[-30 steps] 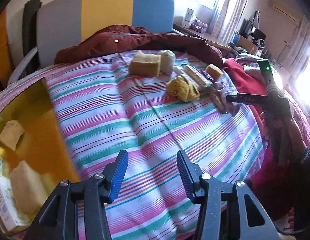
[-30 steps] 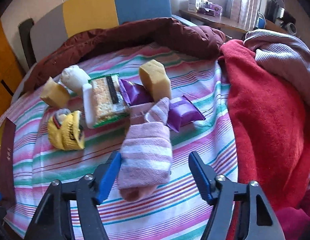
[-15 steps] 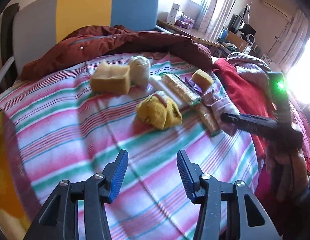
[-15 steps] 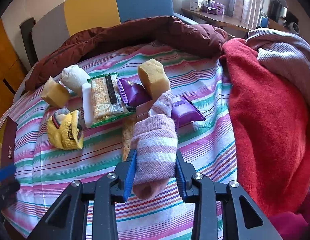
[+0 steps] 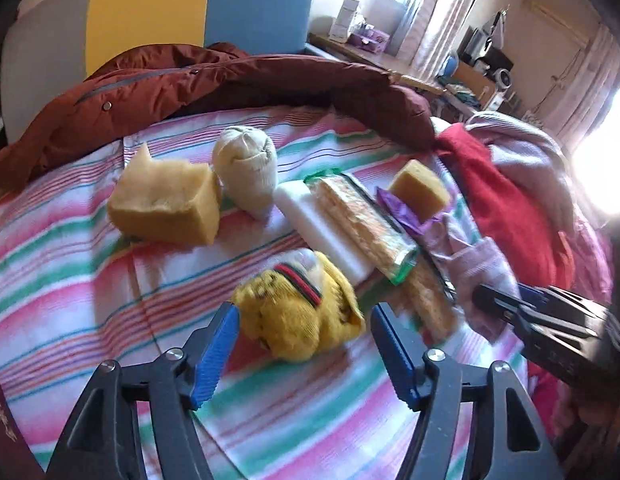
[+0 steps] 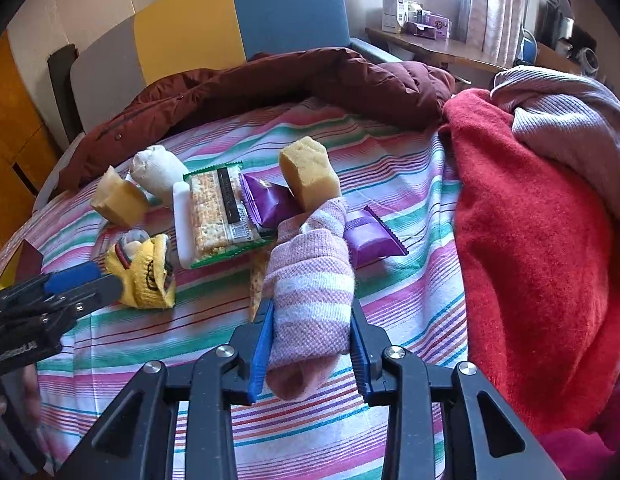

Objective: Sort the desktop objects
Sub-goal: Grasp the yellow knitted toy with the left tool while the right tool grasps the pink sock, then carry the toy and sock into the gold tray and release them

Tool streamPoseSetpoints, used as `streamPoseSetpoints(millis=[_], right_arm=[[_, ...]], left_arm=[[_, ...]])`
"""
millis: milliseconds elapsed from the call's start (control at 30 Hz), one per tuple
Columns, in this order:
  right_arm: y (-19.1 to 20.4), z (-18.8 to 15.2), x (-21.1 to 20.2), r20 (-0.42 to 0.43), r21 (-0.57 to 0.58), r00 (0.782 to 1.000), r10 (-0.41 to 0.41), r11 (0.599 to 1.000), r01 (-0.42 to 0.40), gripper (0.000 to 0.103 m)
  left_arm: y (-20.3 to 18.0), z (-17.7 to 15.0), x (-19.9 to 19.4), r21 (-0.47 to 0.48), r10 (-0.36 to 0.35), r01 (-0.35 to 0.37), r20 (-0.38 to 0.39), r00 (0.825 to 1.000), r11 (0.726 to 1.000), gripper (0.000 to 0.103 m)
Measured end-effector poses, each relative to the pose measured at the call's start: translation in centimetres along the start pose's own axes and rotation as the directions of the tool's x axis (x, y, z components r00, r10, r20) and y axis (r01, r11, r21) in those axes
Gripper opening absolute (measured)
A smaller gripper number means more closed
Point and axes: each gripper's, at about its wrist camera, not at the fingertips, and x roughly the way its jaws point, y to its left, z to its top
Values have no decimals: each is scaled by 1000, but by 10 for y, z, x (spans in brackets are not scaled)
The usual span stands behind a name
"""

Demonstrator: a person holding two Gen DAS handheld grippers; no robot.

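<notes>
My right gripper is shut on a pink-and-white striped sock, which also shows in the left wrist view. My left gripper is open, its blue pads on either side of a rolled yellow sock, seen from the right wrist too. On the striped cloth lie two yellow sponges, a rolled white sock, a cracker pack on a white block, and purple snack packets.
A dark red jacket lies along the far edge of the cloth. A red sweater and a lilac garment pile up at the right. A colour-block headboard stands behind. A side table with boxes is far right.
My left gripper has moved forward until the yellow sock lies between its open fingers. My right gripper closed on the striped sock and holds it.
</notes>
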Motion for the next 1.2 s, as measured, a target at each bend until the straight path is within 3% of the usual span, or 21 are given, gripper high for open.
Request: streamPoseSetpoints(millis=[167, 267, 467, 733, 967, 1200], right_arm=[[4, 0, -1, 4, -12, 1000, 4, 1000, -4, 35], [3, 0, 0, 2, -11, 1000, 4, 1000, -4, 35], [4, 1, -6, 27, -14, 1000, 8, 1000, -8, 34], [2, 2, -14, 62, 0, 997, 41, 999, -41, 33], [4, 1, -27, 109, 11, 986, 128, 991, -130, 33], [23, -4, -44, 141, -42, 944, 299, 954, -296, 33]], left_arm=[[-3, 6, 20, 33, 57, -56, -11, 998, 998, 66], [-2, 5, 26, 54, 90, -89, -4, 996, 995, 56], [4, -4, 14, 34, 63, -64, 24, 998, 997, 39], [2, -30, -17, 48, 69, -72, 58, 996, 996, 35], [5, -49, -52, 8, 71, -72, 104, 992, 997, 35], [14, -67, -97, -31, 87, -83, 163, 983, 996, 35]])
